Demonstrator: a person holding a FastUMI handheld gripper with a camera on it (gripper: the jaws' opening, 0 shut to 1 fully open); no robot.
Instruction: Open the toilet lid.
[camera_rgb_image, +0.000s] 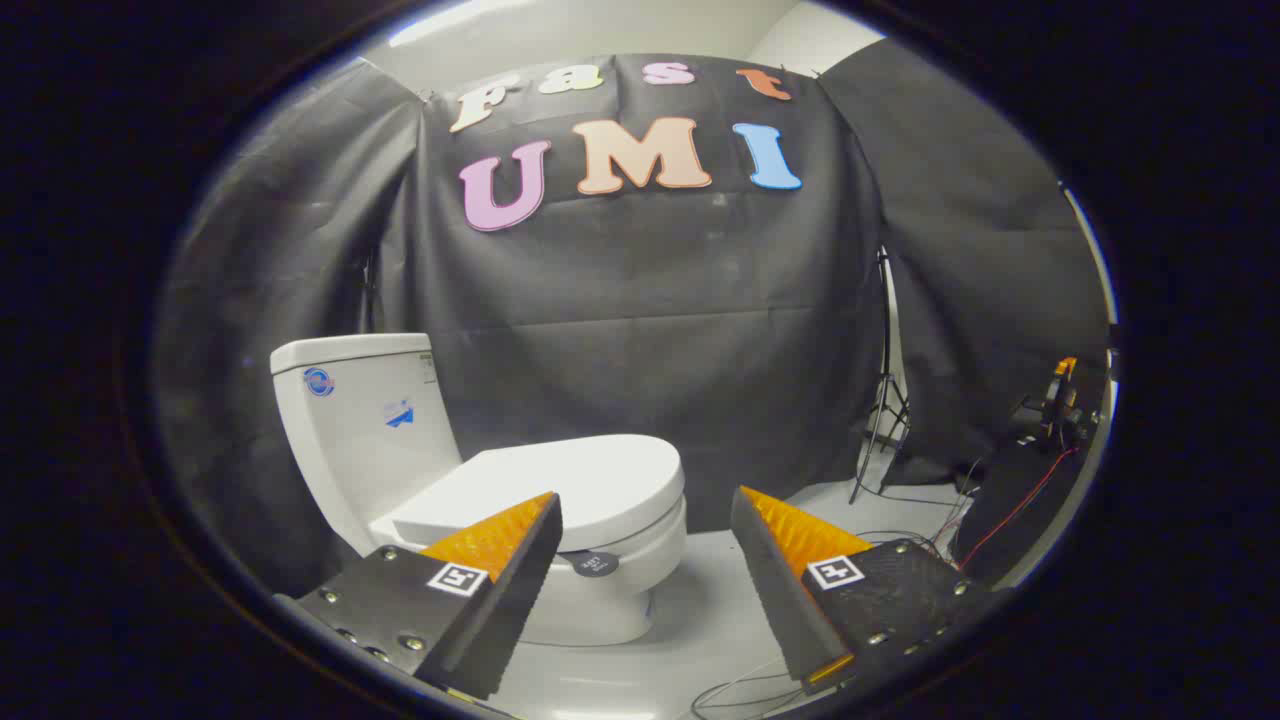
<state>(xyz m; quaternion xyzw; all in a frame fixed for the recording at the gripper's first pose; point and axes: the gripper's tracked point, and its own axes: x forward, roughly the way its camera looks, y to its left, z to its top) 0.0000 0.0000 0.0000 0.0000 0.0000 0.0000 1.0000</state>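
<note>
Hand-held gripper (645, 520): fingers spread wide, nothing between them, touching nothing. Toilet lid (560, 485) lies closed, flat on the bowl, just beyond the left finger. Tank (360, 420) behind it; floor (700, 610) ahead between fingers.

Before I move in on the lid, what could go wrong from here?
1. The gripper is open and short of the toilet, and the lid lies flat and shut on the bowl. Its rim looks thin, so the fingers might slide over it instead of catching under.
2. The tank stands close behind, so a fast swing could slam the lid into it.
3. Cables lie on the floor to the right, a possible snag.
</note>
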